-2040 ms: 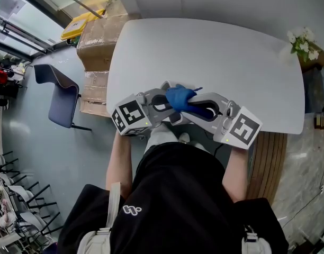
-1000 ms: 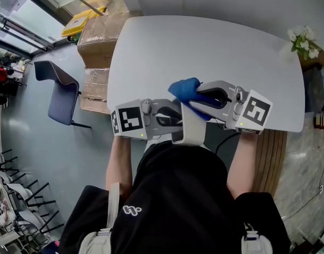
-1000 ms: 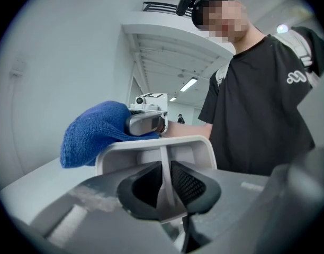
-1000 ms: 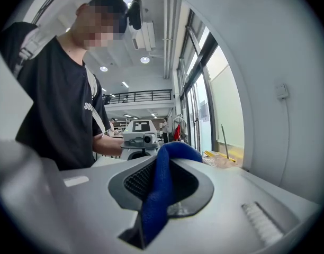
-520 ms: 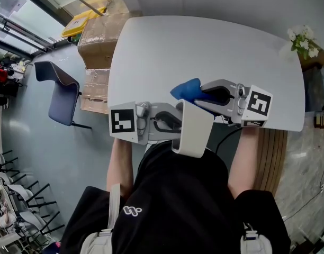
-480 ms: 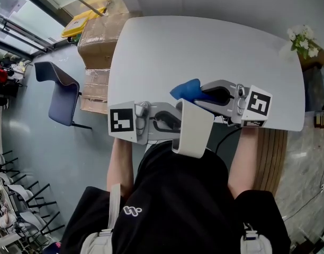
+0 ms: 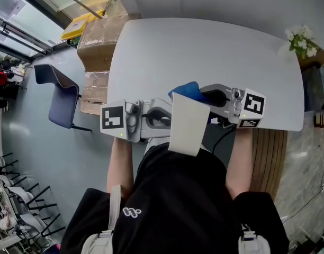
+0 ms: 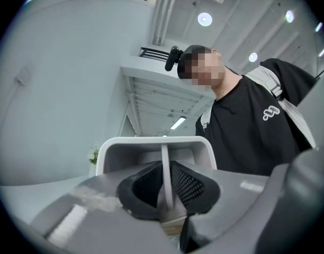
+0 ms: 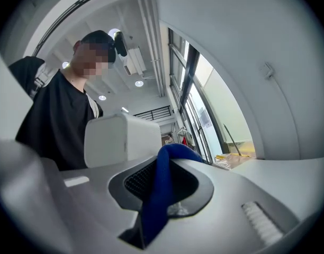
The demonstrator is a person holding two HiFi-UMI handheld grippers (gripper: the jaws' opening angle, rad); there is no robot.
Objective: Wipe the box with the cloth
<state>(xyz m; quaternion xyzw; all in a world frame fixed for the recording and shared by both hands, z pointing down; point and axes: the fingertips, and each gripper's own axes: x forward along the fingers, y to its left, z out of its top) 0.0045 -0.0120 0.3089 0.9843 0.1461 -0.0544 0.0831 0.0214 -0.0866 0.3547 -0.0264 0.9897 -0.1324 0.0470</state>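
Note:
A white open box (image 7: pixel 189 121) is held up off the table edge, in front of the person's body. My left gripper (image 7: pixel 170 119) is shut on one thin wall of the box (image 8: pixel 156 150), which runs between the jaws of the left gripper (image 8: pixel 165 194). A blue cloth (image 7: pixel 185 90) sits just beyond the box's far end, bunched in my right gripper (image 7: pixel 198 95), which is shut on it. In the right gripper view the cloth (image 9: pixel 161 192) hangs between the jaws of the right gripper (image 9: pixel 161 205), with the box (image 9: pixel 119 137) close behind it; whether they touch is unclear.
The grey table (image 7: pixel 204 46) stretches ahead of both grippers. Brown cardboard boxes (image 7: pixel 98 41) stand off its left end, with a blue chair (image 7: pixel 59 94) on the floor beside them. White flowers (image 7: pixel 299 40) are at the far right corner.
The left gripper has drawn left and turned the box so its flat white side faces up. The right gripper carried the cloth out over the table, then settled against the box's far end.

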